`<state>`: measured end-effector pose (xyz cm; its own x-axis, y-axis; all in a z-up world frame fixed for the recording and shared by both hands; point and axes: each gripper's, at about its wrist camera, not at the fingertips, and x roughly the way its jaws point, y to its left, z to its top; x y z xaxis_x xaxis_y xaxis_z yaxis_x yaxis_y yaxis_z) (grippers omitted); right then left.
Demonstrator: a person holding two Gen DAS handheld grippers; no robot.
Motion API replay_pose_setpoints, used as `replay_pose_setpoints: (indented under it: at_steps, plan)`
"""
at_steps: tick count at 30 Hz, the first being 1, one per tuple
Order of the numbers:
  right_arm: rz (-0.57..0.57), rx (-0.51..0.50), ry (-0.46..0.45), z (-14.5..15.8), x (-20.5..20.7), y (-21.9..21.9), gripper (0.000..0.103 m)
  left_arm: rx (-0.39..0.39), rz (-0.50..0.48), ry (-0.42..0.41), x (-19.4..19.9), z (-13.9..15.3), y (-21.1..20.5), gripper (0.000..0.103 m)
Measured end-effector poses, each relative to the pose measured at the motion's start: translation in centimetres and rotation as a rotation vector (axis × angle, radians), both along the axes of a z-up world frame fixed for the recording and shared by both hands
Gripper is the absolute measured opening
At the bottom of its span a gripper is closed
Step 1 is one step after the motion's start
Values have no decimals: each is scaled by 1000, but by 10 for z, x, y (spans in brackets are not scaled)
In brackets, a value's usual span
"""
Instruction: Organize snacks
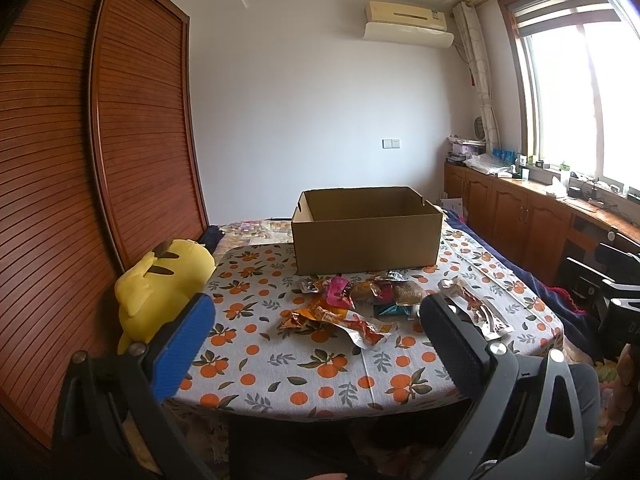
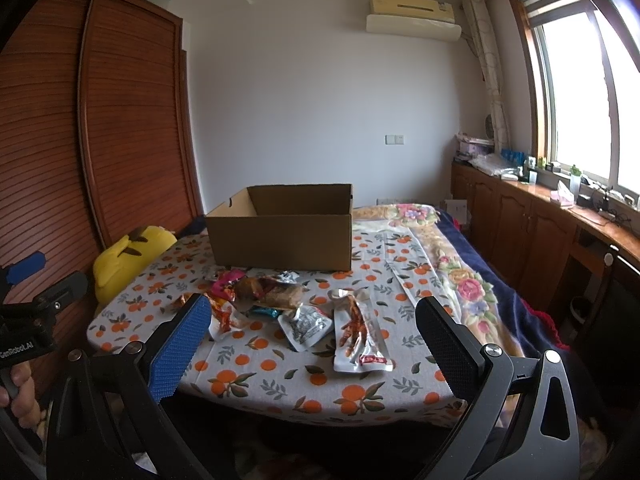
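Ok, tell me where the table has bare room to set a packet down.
Bare tablecloth runs along the near edge, below the snack pile, and right of the cardboard box. Crowded: the strip between pile and box.

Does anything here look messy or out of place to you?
Yes: the snack packets lie in a loose, overlapping heap on the orange-print tablecloth, none visibly in the open cardboard box behind them. A yellow plush toy sits wedged between table and wardrobe.
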<state>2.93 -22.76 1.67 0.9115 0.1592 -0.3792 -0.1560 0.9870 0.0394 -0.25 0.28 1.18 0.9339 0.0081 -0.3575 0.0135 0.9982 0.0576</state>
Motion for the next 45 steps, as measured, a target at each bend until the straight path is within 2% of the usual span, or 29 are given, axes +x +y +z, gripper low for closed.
replay_pose_setpoints:
  at_steps: [35,45]
  plan:
    - [0,-1,3,-2,2,-1,103,1,0,4,-1,0,0,103]
    - [1,7,23,-7,3,-2,103,-2,-7,32,5,-12,-1,103]
